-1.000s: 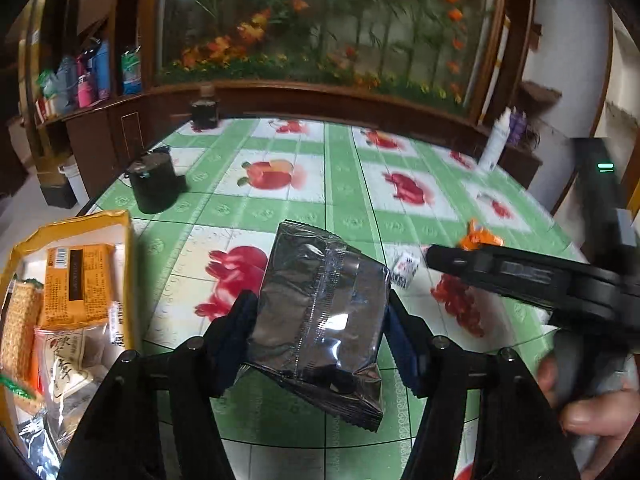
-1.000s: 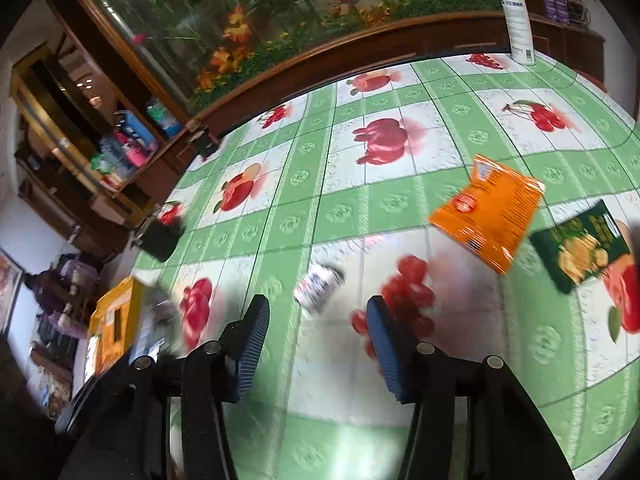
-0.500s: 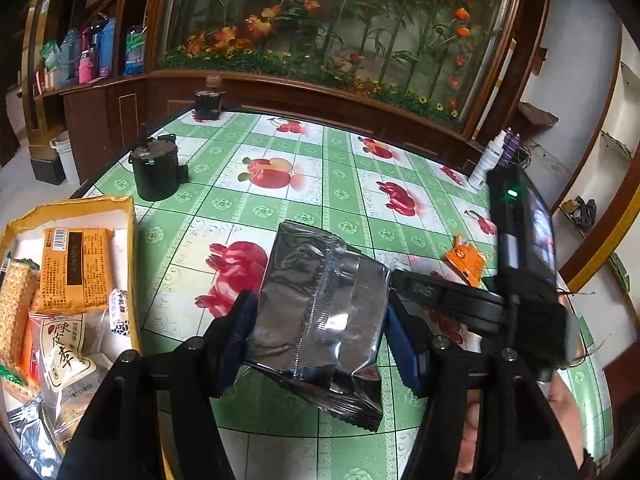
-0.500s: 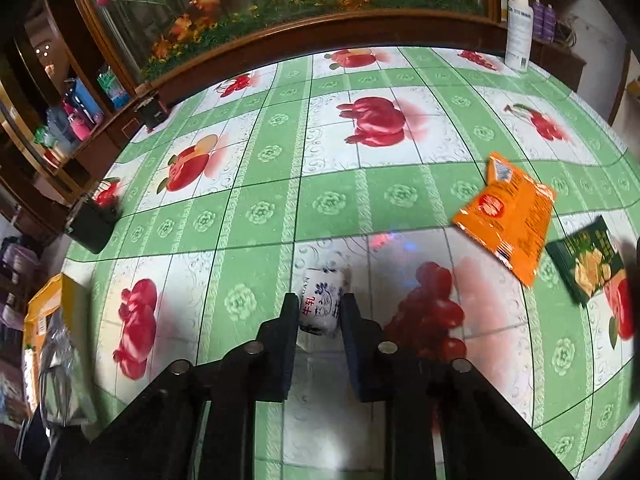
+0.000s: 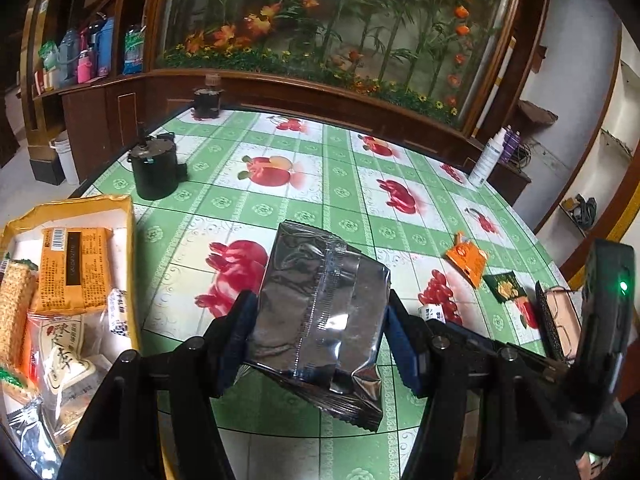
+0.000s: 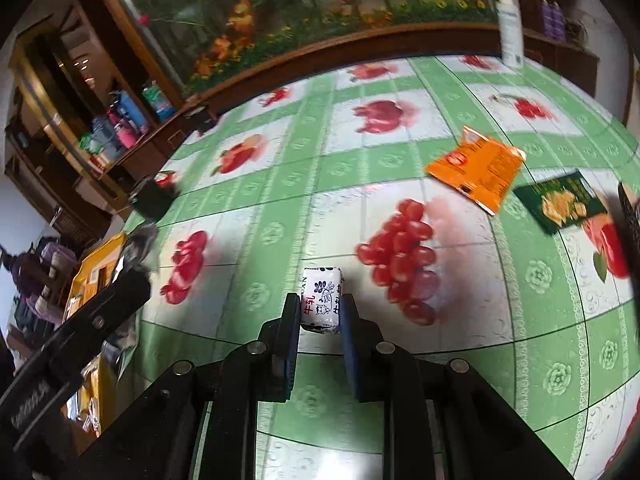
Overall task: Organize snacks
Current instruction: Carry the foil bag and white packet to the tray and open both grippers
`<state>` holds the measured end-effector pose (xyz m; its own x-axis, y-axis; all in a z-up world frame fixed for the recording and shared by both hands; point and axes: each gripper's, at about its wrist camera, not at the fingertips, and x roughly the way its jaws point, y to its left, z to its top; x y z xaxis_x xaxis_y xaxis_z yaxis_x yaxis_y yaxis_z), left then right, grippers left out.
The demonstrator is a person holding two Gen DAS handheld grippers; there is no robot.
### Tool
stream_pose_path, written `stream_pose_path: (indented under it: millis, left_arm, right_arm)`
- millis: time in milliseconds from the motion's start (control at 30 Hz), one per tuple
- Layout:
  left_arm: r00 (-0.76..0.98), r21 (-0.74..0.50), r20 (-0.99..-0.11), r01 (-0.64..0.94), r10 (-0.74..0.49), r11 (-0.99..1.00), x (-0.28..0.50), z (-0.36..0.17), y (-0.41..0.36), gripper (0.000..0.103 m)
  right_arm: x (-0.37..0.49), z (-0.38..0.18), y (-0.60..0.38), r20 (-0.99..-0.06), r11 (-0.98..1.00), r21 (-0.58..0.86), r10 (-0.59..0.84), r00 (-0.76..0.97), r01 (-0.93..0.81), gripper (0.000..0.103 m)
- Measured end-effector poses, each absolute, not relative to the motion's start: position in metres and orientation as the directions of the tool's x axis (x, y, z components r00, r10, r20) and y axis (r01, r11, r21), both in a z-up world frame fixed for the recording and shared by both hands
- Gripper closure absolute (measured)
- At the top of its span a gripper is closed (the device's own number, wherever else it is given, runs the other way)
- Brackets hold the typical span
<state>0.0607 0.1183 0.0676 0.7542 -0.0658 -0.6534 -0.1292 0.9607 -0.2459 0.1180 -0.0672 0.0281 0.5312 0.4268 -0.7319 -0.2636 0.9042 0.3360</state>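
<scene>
The left hand-held gripper (image 5: pixel 320 322) is clamped on a silver pack (image 5: pixel 320 312), its blue pads pressing both sides, and holds the pack above the desk (image 5: pixel 304 208), just right of the yellow tray (image 5: pixel 130 240). Only the left wrist view looks into that tray: an orange packet (image 5: pixel 74 270), a cracker pack (image 5: pixel 14 308) and other wrapped snacks lie in it. This view also shows a black pot (image 5: pixel 154 170) on the desk beyond the tray and a dark jar (image 5: pixel 207 100) at the far edge. The right hand-held gripper (image 6: pixel 320 314) is closed on a small white candy (image 6: pixel 322 298) with blue print and red characters; both pads touch its sides. The right wrist view shows this grip plainly, whereas from the left wrist view only a corner of the candy (image 5: pixel 433 312) peeks past the right tool, far right of the tray. The right wrist view cannot tell whether the candy rests on the desk (image 6: pixel 440 360) or is lifted. In that view an orange bag (image 6: pixel 476 168) and a green packet (image 6: pixel 560 200) lie flat on the desk, well to the right of the tray (image 6: pixel 96 276), close together but apart; the left wrist view shows them small, the orange bag (image 5: pixel 466 258) beyond the green packet (image 5: pixel 506 286). A white bottle (image 6: pixel 509 20) stands at the far edge, far right of the tray. The right view sees the silver pack (image 6: pixel 138 248) only as a blur beside the tray.
</scene>
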Motion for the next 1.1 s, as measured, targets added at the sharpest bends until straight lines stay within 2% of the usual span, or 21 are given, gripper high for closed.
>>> stream_pose_path:
  millis: [300, 533, 700, 867, 1100]
  left_arm:
    - [0.772, -0.289, -0.635, -0.202, -0.029, 0.936, 0.049, 0.077, 0.153, 0.041]
    - [0.756, -0.302, -0.653, -0.296, 0.029, 0.906, 0.035, 0.087, 0.202, 0.041]
    - [0.719, -0.230, -0.676, -0.414, 0.162, 0.881, 0.020, 0.088, 0.248, 0.041]
    - [0.661, -0.233, -0.726, -0.496, 0.190, 0.836, 0.017, 0.069, 0.285, 0.040]
    - [0.638, -0.198, -0.742, -0.500, 0.204, 0.843, 0.020, 0.062, 0.284, 0.040]
  right_arm:
    - [0.090, 0.047, -0.033, -0.667, 0.861, 0.307, 0.499, 0.554, -0.406, 0.082]
    - [0.055, 0.058, 0.006, -0.612, 0.789, 0.285, 0.587, 0.530, -0.545, 0.081]
    - [0.017, 0.068, 0.042, -0.548, 0.684, 0.250, 0.684, 0.482, -0.686, 0.081]
    - [-0.015, 0.061, 0.079, -0.549, 0.549, 0.252, 0.759, 0.349, -0.797, 0.081]
    - [-0.022, 0.038, 0.102, -0.616, 0.515, 0.228, 0.733, 0.288, -0.826, 0.081]
